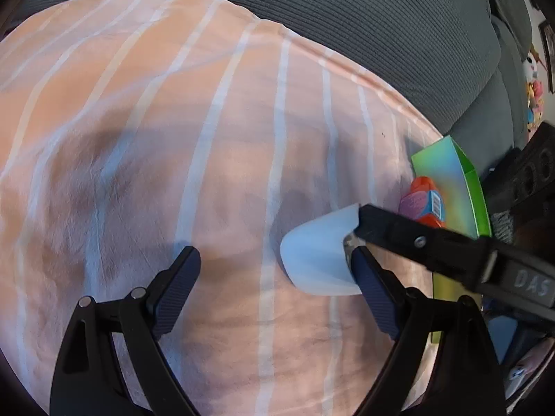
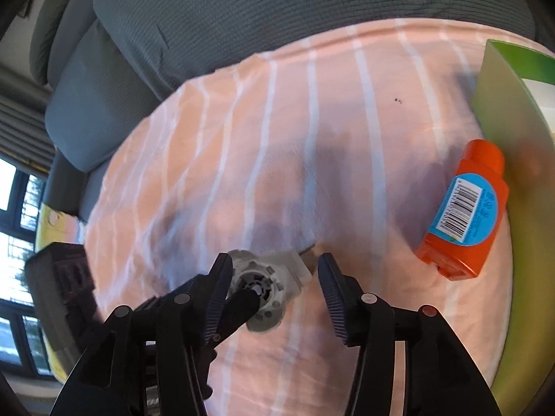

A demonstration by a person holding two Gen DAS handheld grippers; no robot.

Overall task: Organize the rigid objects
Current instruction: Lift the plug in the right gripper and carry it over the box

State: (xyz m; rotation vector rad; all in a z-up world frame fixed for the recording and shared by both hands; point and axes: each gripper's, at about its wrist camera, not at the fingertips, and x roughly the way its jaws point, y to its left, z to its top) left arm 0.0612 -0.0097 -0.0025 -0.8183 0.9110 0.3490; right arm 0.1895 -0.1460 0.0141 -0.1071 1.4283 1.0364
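Note:
A white cup-shaped plastic piece (image 1: 315,256) lies on its side on the orange striped cloth (image 1: 173,121). My left gripper (image 1: 277,284) stands wide open just in front of it, and its right finger (image 1: 374,294) sits at the piece's open end. In the right wrist view the same piece (image 2: 274,277) lies between the fingers of my right gripper (image 2: 274,293). It rests against the left pad, with a clear gap to the right pad (image 2: 333,294), so the gripper is open. An orange bottle (image 2: 464,211) lies flat beside a green box (image 2: 503,131).
Grey sofa cushions (image 2: 242,17) rise behind the cloth. The green box (image 1: 451,180) and orange bottle (image 1: 425,204) close off the right side. A black device (image 2: 59,287) sits at the cloth's left edge, with windows beyond it.

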